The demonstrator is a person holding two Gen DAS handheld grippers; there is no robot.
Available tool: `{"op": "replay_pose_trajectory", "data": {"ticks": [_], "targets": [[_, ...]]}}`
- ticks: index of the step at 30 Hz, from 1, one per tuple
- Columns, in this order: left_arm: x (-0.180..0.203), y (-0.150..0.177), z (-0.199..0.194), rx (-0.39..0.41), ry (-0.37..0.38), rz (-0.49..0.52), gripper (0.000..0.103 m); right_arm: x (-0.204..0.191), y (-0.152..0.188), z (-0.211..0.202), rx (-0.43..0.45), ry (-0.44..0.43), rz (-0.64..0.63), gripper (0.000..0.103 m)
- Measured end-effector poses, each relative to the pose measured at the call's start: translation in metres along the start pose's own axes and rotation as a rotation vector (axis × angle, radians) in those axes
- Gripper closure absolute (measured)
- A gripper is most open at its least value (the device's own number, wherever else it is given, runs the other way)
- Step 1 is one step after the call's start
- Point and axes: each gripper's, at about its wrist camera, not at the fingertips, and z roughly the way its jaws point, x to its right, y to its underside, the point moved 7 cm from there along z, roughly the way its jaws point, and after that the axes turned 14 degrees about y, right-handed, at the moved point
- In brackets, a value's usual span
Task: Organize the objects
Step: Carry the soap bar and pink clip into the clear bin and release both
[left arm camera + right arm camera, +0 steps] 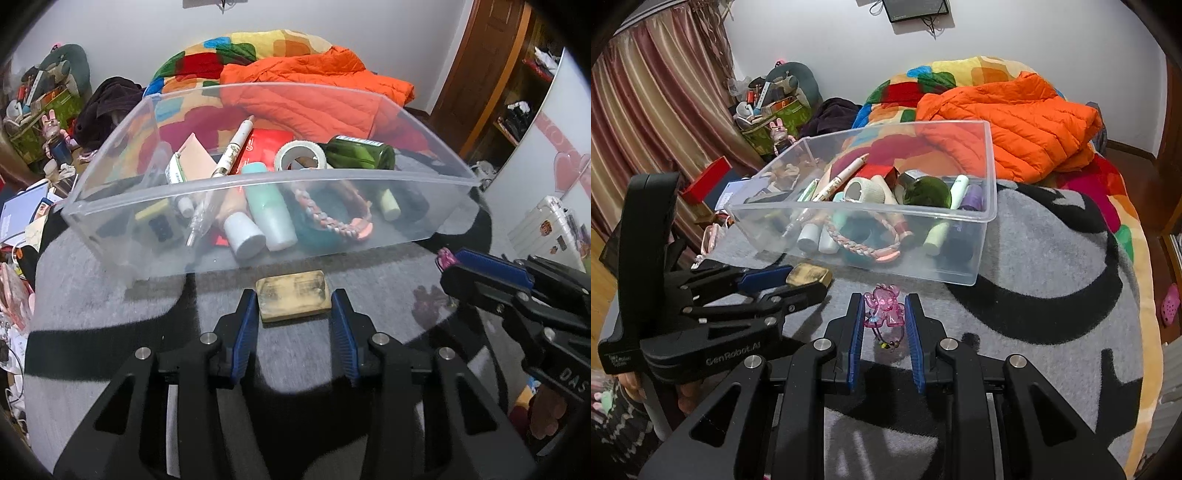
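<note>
A worn yellowish block lies on the grey blanket just in front of the clear plastic bin. My left gripper has its blue pads against both ends of the block. In the right wrist view that block sits between the left gripper's fingers. My right gripper is shut on a pink see-through charm with a thin beaded cord hanging under it, held above the blanket near the bin. The right gripper enters the left wrist view from the right, with the pink charm at its tip.
The bin holds several items: a tape roll, a green bottle, a pen, tubes and a braided bracelet. Behind it lie an orange jacket and a colourful quilt. Clutter crowds the left bedside; a suitcase stands on the right.
</note>
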Motion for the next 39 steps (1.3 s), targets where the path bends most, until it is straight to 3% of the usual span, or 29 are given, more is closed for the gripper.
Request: {"op": "replay_pose_trajectory", "data": {"ticks": [13, 23, 33, 39], "targets": [[0.021, -0.024, -0.059, 0.146, 0.033, 0.038, 0.062, -0.005, -0.033, -0.028, 0.099, 0.01, 0.005, 0.083], [0.006, -0.054, -0.084, 0.224, 0.009, 0.019, 0.062, -0.008, -0.072, -0.036, 0.172, 0.017, 0.016, 0.083], [-0.009, -0.081, -0.081, 0.248, -0.02, 0.029, 0.063, -0.012, -0.096, -0.02, 0.179, 0.051, 0.003, 0.083], [-0.018, -0.086, -0.058, 0.201, -0.017, 0.012, 0.065, -0.006, -0.092, 0.006, 0.122, 0.077, 0.008, 0.083]]}}
